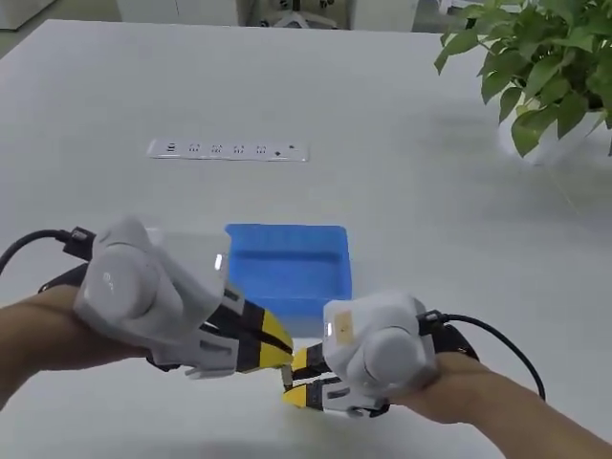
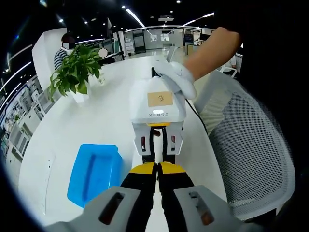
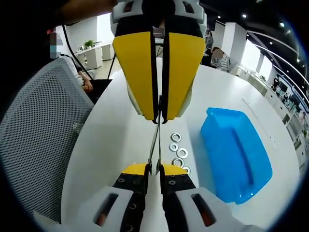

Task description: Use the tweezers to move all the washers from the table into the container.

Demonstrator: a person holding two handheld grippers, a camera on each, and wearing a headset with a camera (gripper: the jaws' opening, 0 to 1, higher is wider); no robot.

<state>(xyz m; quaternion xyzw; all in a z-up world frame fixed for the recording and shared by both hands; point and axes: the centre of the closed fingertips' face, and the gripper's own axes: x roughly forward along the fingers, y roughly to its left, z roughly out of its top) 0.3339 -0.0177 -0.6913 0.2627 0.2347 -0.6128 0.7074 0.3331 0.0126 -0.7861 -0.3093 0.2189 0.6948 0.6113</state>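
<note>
At the near edge of the white tabletop [image 1: 402, 191], we held the two hand-held grippers nose to nose, yellow tips almost meeting. In the right gripper view, the right hand-held gripper [image 3: 154, 170] had its jaws drawn in to a narrow slit, pinched on the lower end of the tweezers [image 3: 155, 140]. The tweezers ran as a thin metal strip straight up to the left hand-held gripper [image 3: 161, 116]. That gripper's broad yellow jaws were likewise closed to a hairline gap, with the upper end of the tweezers caught between them. The tool was therefore gripped at both ends and spanned the short space between the two.

Just beside the tweezers, on the side toward the container, several small metal washers [image 3: 176, 137] lay flat on the tabletop in a loose line. They were close to one another, and none was in the container. The blue plastic container [image 3: 236, 154], a shallow open rectangular tray, sat near the washers but apart from them. In the head view it lay just beyond the two grippers.

Farther back on the tabletop we saw a white power strip [image 1: 228, 150] lying flat, and a leafy green plant [image 1: 545, 67] in a white pot at the far right corner. A grey mesh chair [image 3: 34, 145] stood at the tabletop's edge.
</note>
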